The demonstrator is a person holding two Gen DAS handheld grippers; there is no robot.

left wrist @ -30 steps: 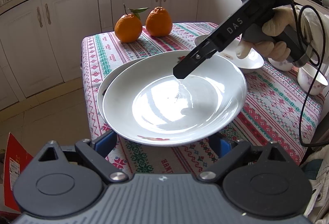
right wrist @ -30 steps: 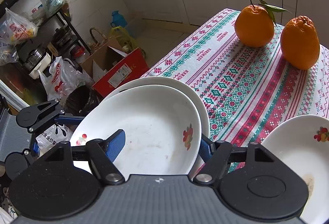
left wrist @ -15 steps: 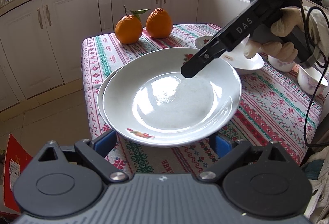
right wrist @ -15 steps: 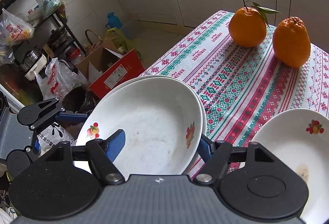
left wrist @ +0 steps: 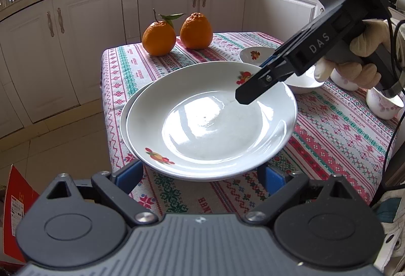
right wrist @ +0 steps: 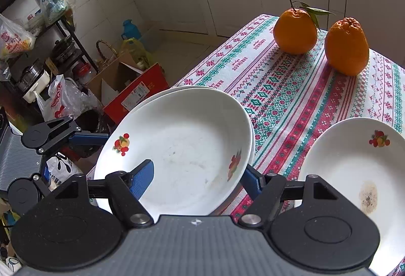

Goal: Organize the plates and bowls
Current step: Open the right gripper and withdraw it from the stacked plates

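A: Left wrist view: top plate [left wrist: 210, 121] lies level, nested in the lower plate [left wrist: 124, 114] at the table [left wrist: 341, 129] corner, round, no long axis.

B: Grippers?

A: Right gripper [right wrist: 196, 176] spread, straddling its rim; left gripper [left wrist: 200, 174] released beneath. Oranges [left wrist: 159, 38] beyond.

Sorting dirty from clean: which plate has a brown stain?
The lone plate beside the right gripper, not the stacked pair; those show no stain.
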